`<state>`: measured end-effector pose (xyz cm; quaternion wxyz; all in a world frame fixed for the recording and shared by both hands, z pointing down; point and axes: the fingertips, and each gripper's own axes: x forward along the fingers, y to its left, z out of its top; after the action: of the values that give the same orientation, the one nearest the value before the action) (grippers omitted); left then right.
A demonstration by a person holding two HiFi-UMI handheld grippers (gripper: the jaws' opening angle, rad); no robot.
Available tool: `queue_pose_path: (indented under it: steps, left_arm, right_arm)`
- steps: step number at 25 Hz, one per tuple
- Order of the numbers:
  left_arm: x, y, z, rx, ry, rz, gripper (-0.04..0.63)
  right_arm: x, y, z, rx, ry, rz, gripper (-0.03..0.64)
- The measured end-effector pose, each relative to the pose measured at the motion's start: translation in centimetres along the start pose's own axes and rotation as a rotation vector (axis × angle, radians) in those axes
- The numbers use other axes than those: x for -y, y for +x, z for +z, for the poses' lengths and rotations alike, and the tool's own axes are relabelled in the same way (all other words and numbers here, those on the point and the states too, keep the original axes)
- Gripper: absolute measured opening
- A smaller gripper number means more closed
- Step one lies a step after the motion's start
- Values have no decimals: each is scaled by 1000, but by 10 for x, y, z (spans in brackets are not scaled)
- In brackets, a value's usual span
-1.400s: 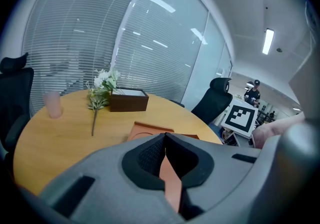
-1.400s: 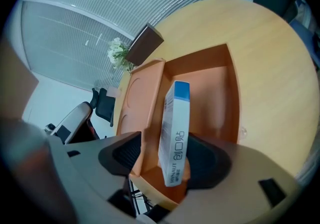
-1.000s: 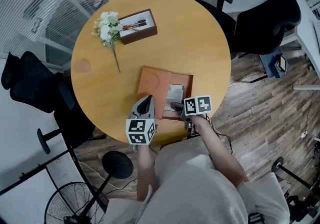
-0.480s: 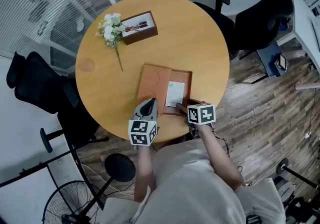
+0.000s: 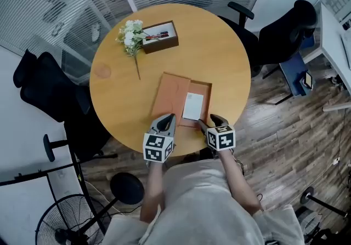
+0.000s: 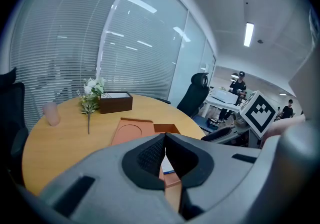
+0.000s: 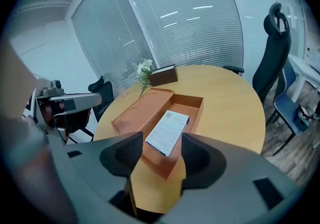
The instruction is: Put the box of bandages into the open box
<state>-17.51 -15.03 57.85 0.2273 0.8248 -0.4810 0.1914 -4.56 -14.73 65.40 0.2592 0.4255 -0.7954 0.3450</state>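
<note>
Count: 2 grippers, 1 box of bandages, 1 open box, 1 lid, 1 pen box, 1 flower sprig, 1 pink cup.

My right gripper: jaws spread wide and closing. Nothing is between the pads, just bare table under them.

My left gripper: jaws pressed together, holding nothing. It sits beside the right one at the near table edge, apart from it.

Straight ahead of the right jaws is the open box, with its near end just past the pads. The box of bandages lies flat inside on the floor of the box, white face up, towards the near end. It touches neither gripper. The far part of the open box's floor is bare.

The lid lies to the left of the open box, running alongside it, inside up with a round recess showing. I can't tell whether the two touch. Its near end is just ahead of the left gripper's tip.

Well beyond both, on the far left, the brown pen box is open on top with a few pens in it. The flower sprig lies against its left side, stem pointing back towards me. The pink cup stands further left, near the table rim.

Black office chairs stand off the table to the left and far right.
</note>
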Motion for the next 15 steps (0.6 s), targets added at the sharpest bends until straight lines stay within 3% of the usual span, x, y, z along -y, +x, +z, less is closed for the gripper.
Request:
queue_pose_path:
  steps: [6,15]
  left_arm:
    - [10,-9,-8,-4,15,-11,11]
    - [25,-24,-24,-16,22,-30,11]
  right_arm:
    - [-2,-19,-2,55,-20,6,208]
    - [-7,-36,-16,115,15,-6,37]
